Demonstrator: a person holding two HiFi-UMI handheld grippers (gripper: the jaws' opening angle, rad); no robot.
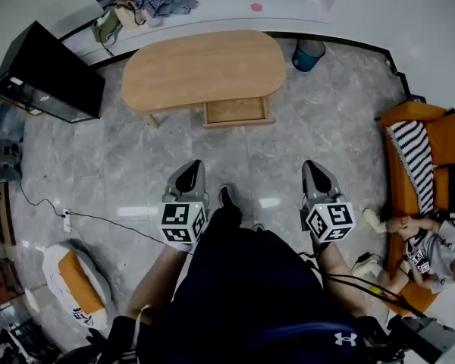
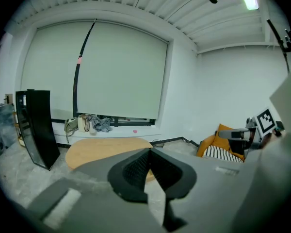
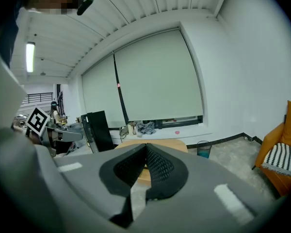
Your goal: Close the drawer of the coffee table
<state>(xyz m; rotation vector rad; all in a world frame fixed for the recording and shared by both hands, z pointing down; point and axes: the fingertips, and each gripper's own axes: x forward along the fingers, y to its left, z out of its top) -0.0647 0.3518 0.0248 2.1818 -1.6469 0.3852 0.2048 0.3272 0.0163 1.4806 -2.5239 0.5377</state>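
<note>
Nearest me, at the bottom centre, I see the person's dark shirt [image 1: 243, 294]. The coffee table [image 1: 205, 67] sits in the upper middle, its drawer [image 1: 235, 111] pulled out from the near edge. Lower in frame, my left gripper [image 1: 188, 169] and right gripper [image 1: 315, 167] are clenched on nothing, well apart from the drawer.

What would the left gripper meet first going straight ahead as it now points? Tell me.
Probably the oval light-wood coffee table, at its front edge just beside the open wooden drawer. The shut left gripper has only grey floor before it; depth is unclear.
</note>
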